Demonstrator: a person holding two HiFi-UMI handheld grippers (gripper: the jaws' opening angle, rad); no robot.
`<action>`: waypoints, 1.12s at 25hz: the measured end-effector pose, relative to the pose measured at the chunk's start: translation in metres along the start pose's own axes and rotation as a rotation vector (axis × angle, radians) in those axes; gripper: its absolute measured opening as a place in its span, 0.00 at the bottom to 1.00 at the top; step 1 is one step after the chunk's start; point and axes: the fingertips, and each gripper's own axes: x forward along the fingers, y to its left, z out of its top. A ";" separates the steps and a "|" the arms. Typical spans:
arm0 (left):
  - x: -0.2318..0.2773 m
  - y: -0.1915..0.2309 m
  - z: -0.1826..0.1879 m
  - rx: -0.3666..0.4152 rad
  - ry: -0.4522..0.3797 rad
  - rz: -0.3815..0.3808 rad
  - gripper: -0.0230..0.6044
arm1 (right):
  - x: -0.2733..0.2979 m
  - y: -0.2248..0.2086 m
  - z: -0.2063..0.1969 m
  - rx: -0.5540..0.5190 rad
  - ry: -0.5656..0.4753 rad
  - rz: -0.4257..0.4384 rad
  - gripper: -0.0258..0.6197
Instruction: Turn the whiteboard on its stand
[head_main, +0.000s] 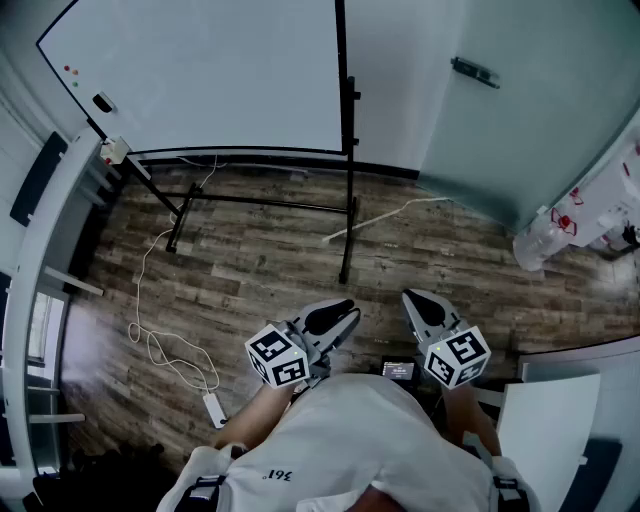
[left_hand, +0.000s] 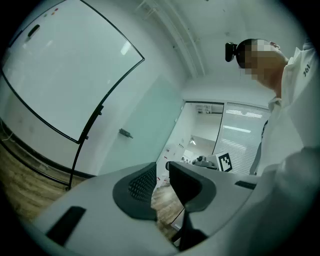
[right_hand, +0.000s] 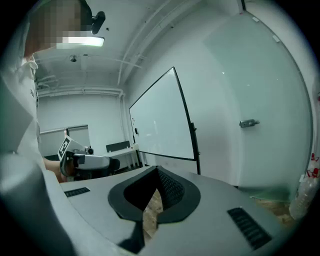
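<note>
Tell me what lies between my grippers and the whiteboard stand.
In the head view, only bare wooden floor separates the left gripper and right gripper from the stand.

We face the whiteboard (head_main: 200, 70) on its stand (head_main: 351, 205) ahead and to our left, a door (head_main: 520, 120) right of it, a cable (head_main: 139, 290) lying on the floor (head_main: 260, 270) at left, and our left gripper (head_main: 335, 316) beside our right gripper (head_main: 420, 303), apart, nearest us.

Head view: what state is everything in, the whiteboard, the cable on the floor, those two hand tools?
whiteboard: upright on its stand, untouched.
left gripper: fingers slightly apart, nothing between.
right gripper: fingers shut, empty.
white cable: lying loose on the floor.
</note>
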 end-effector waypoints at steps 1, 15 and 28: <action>0.001 0.000 -0.002 -0.003 0.001 0.001 0.18 | -0.001 -0.001 -0.001 -0.003 0.001 0.000 0.08; 0.031 -0.013 -0.016 -0.016 0.005 0.014 0.17 | -0.028 -0.032 -0.013 0.019 0.016 -0.018 0.08; 0.070 -0.018 -0.020 -0.011 -0.017 0.081 0.17 | -0.055 -0.074 -0.016 -0.030 0.012 0.005 0.13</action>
